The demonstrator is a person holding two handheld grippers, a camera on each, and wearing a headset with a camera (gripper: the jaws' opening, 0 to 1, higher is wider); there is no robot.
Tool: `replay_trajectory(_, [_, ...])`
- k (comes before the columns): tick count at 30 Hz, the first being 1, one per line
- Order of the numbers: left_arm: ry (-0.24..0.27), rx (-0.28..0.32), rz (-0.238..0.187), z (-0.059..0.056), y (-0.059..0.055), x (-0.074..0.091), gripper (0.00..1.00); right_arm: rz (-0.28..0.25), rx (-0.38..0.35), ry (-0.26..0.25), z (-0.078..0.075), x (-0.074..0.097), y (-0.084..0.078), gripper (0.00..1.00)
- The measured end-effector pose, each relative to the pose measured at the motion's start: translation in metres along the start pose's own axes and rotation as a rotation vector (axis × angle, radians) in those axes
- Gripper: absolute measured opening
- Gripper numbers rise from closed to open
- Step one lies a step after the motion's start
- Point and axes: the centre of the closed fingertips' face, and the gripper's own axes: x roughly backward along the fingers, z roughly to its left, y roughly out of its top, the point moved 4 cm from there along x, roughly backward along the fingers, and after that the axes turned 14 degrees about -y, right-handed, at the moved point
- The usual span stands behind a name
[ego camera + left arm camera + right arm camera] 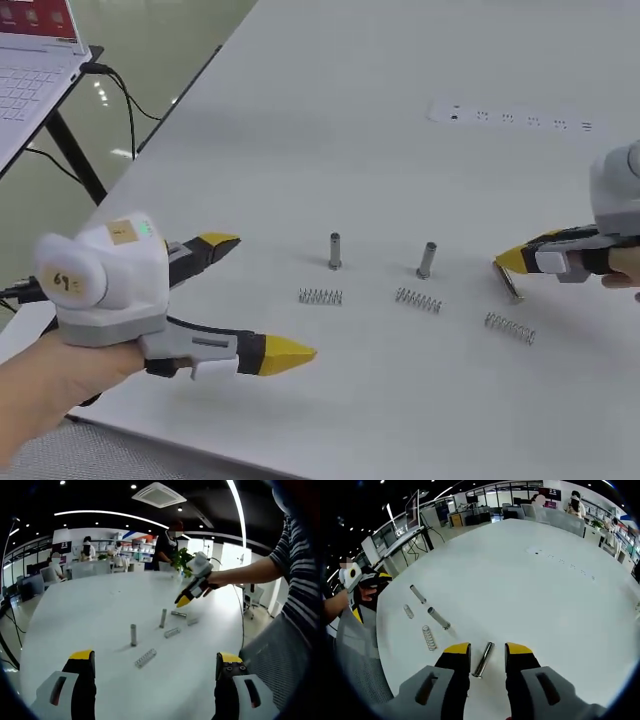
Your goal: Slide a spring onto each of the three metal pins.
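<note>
Jaws narrowly apart, the right hand-held gripper [487, 651] straddles the tilted pin [507, 282] by the near edge of the surface [400, 430], whether gripping I cannot tell, probably to steady it for the spring [510, 328] just beside, while the left hand-held gripper [270, 296] hovers wide open, empty, free to fetch it

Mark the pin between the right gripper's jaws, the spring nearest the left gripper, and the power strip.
pin [484, 659], right gripper view, mid shaft.
spring [320, 296], head view, middle coils.
power strip [515, 118], head view, top face.
</note>
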Motion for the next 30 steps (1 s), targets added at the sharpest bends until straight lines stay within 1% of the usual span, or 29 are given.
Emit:
replay_trajectory(3, [0.001, 0.001, 0.000, 0.001, 0.000, 0.001, 0.98, 0.019, -0.015, 0.001, 0.000, -0.005, -0.001, 0.21])
replay_trajectory(5, [0.003, 0.001, 0.001, 0.001, 0.000, 0.001, 0.98, 0.053, -0.012, -0.002, 0.002, -0.008, -0.004, 0.16])
replay_trajectory(7, [0.002, 0.003, 0.000, 0.001, -0.001, 0.000, 0.98, 0.068, -0.013, -0.019, 0.001, -0.012, -0.006, 0.16])
replay_trajectory(10, [0.002, 0.004, -0.001, 0.000, -0.001, 0.001, 0.98, 0.095, -0.037, -0.020, 0.003, -0.015, -0.009, 0.15])
replay_trajectory(12, [0.003, 0.005, -0.002, 0.001, -0.001, 0.001, 0.98, 0.098, -0.025, -0.032, 0.004, -0.017, -0.011, 0.15])
replay_trajectory(15, [0.007, 0.011, -0.006, 0.002, -0.003, 0.003, 0.98, 0.108, -0.007, -0.029, 0.007, -0.019, -0.013, 0.15])
replay_trajectory(16, [0.009, 0.013, -0.005, 0.002, -0.003, 0.004, 0.98, 0.110, 0.009, -0.032, 0.008, -0.019, -0.014, 0.15])
replay_trajectory(20, [0.015, 0.018, -0.009, 0.003, -0.004, 0.006, 0.98, 0.122, 0.038, -0.044, 0.010, -0.022, -0.016, 0.11])
replay_trajectory(21, [0.015, 0.018, -0.010, 0.003, -0.004, 0.006, 0.98, 0.136, 0.048, -0.052, 0.010, -0.023, -0.019, 0.09])
replay_trajectory(22, [0.015, 0.018, -0.010, 0.003, -0.004, 0.006, 0.98, 0.127, 0.046, -0.059, 0.010, -0.023, -0.018, 0.09])
replay_trajectory(23, [0.016, 0.019, -0.009, 0.003, -0.004, 0.006, 0.98, 0.133, 0.036, -0.070, 0.009, -0.023, -0.018, 0.08])
replay_trajectory(30, [0.006, 0.020, -0.003, 0.001, -0.006, 0.003, 0.98, 0.142, 0.015, -0.082, 0.008, -0.026, -0.016, 0.06])
